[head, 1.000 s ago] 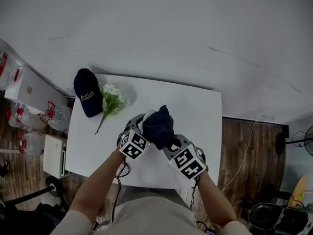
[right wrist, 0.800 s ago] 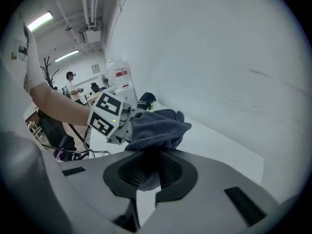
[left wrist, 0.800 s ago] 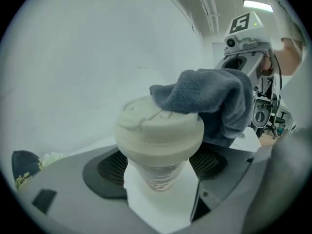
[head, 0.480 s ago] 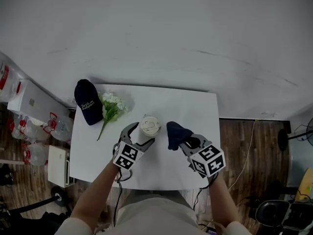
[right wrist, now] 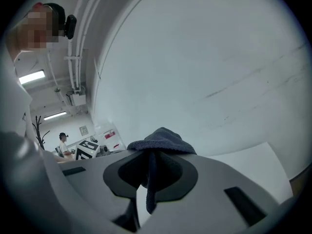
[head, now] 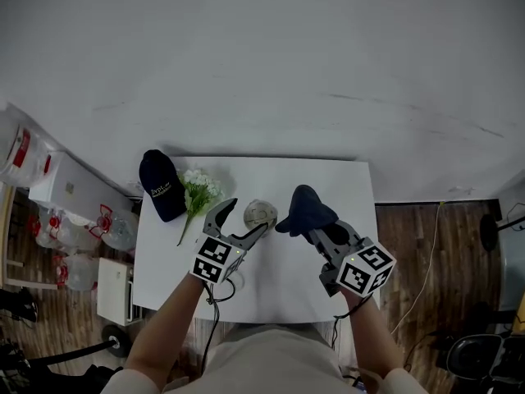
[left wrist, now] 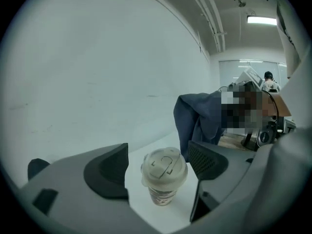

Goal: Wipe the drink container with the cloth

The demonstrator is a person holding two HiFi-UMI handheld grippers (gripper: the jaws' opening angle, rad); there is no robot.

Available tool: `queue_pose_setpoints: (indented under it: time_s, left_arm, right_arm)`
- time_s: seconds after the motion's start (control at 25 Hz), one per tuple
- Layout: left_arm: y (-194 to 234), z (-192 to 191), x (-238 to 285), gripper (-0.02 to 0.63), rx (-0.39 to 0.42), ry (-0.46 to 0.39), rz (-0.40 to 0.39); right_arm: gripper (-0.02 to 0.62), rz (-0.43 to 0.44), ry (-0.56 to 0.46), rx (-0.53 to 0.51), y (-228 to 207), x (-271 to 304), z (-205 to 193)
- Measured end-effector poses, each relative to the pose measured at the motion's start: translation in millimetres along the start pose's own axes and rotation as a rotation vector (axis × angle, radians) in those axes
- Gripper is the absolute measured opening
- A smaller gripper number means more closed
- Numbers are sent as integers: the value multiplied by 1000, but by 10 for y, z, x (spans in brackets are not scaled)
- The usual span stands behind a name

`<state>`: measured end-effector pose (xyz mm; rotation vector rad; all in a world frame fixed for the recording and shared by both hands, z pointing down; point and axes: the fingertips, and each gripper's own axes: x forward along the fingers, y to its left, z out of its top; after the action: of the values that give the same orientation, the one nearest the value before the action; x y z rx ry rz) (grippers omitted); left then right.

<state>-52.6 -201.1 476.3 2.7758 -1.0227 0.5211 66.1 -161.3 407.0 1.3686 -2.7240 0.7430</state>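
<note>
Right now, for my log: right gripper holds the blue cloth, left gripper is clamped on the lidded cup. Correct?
No: the left gripper view shows the left gripper open, jaws apart around the lidded cup. The right gripper does hold the blue cloth.

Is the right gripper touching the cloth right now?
Touching. The right gripper view shows the right gripper shut on the dark blue cloth: a fold hangs pinched between its two pads, the rest bunched above them.

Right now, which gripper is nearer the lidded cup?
Left. The left gripper has its open fingers on either side of the lidded cup; the right gripper, shut on the cloth, sits off to the cup's right.
</note>
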Motion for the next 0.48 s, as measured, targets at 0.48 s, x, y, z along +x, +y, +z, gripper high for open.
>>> queue_pose_setpoints:
  time_s: [0.48]
  left_arm:
    - [-24,-185,401,218,1,72,19]
  right_arm:
    - [58,-73,43,-146,-120,216,-277]
